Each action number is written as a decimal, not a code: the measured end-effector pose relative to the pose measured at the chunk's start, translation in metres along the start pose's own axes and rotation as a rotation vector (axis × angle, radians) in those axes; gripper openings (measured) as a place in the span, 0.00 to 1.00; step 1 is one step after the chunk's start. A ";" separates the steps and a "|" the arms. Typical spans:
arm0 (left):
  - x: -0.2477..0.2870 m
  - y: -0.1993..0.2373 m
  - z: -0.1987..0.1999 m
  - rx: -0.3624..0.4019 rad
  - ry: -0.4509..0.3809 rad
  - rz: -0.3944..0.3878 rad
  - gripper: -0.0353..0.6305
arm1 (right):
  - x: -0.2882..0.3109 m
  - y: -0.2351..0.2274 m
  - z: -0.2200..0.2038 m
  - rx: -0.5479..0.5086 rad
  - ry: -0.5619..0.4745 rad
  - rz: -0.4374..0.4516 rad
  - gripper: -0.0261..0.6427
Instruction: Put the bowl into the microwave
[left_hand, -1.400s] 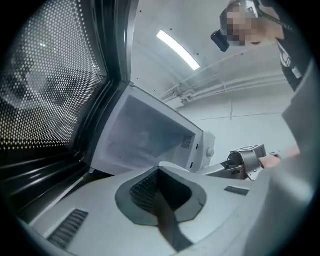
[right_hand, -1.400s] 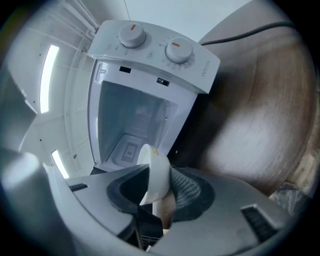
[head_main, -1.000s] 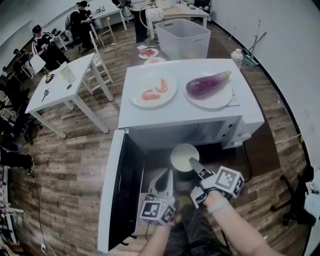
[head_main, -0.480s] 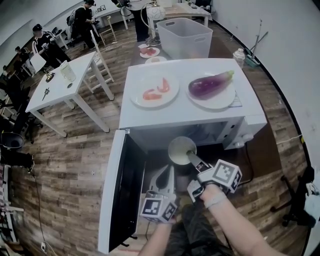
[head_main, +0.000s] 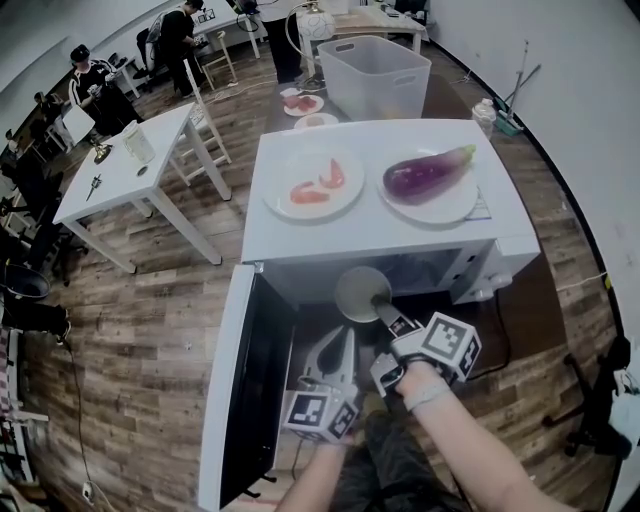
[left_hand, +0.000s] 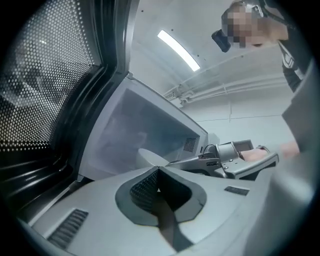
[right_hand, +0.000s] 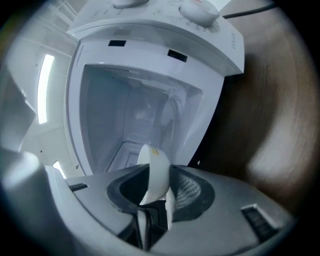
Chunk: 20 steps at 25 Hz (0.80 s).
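So that the bowl (head_main: 361, 293) enters the open microwave (head_main: 370, 235) level, the right gripper (head_main: 383, 309) pinches its rim at the mouth. Beside it, the left gripper (head_main: 344, 338) is closed, empty.

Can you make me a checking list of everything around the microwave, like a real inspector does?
Surface: wooden plank floor; white microwave with its door swung open, nothing seen inside.
Job's things: small white bowl held at the opening, not set down.
Clutter: on the microwave's top, a white plate of red food pieces and a white plate with a purple eggplant.
Grippers: right gripper shut on the bowl's rim; left gripper shut, empty, beside the door.
Cables: dark cable by the microwave.
Surroundings: white table, white plastic bin, people behind.
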<state>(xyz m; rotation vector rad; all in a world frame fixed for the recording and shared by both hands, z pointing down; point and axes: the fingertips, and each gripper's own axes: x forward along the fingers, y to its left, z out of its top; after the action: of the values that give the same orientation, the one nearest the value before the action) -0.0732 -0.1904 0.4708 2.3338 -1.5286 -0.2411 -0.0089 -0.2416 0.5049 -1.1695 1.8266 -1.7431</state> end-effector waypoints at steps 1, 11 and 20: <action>0.002 0.000 0.000 0.000 0.002 -0.003 0.06 | 0.002 0.001 0.000 0.002 0.000 0.001 0.23; 0.019 0.001 0.002 -0.009 0.013 -0.011 0.06 | 0.016 0.009 0.006 0.005 0.000 -0.001 0.23; 0.028 0.007 0.001 -0.015 0.015 -0.014 0.06 | 0.024 0.014 0.010 -0.016 0.004 -0.015 0.23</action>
<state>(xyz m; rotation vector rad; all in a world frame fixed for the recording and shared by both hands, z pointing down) -0.0679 -0.2186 0.4736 2.3300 -1.4995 -0.2373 -0.0200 -0.2670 0.4970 -1.1901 1.8416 -1.7434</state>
